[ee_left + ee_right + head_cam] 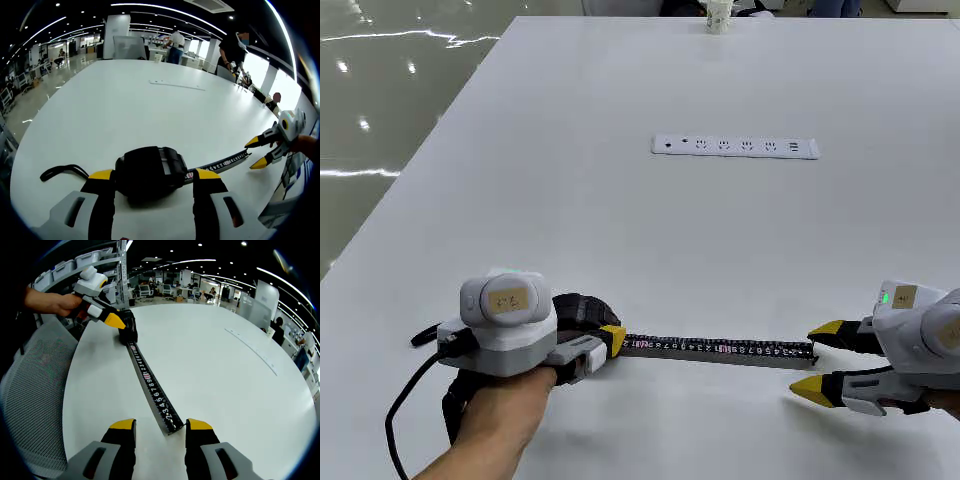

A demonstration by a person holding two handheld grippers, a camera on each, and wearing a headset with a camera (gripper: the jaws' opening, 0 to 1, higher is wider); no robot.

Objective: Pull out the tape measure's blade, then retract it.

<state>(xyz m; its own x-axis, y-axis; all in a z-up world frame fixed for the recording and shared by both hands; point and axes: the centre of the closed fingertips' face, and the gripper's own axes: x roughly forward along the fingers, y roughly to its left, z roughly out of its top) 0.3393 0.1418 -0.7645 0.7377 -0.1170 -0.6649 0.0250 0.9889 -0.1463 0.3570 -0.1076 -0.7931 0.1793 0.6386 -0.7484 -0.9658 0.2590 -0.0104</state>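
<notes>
Jaws check: left gripper (155, 176) was clenched on the tape measure (148, 167), with the black case pinched between the two yellow tips. The case sat on the white counter (620, 230), near its front edge in the head view. Right gripper (161, 426) had its jaws spread wide and grasped nothing.

Blade (152, 390) was out of the case. It lay flat on the counter, dark with light numerals facing up, and ran straight from the case toward the right gripper. Its free end sat in the gap between the right jaws, nearer one tip than the other. I could not tell whether it touched that tip.

A black wrist strap (60, 171) trailed off the case and lay looped on the counter beside the left jaws. In the head view a hand (505, 405) wrapped the left gripper's handle, and a black cable (405, 395) hung from its rear.

A white power strip (735, 146) lay farther back on the counter, well apart from the tape. A cup (719, 15) stood at the far edge.
</notes>
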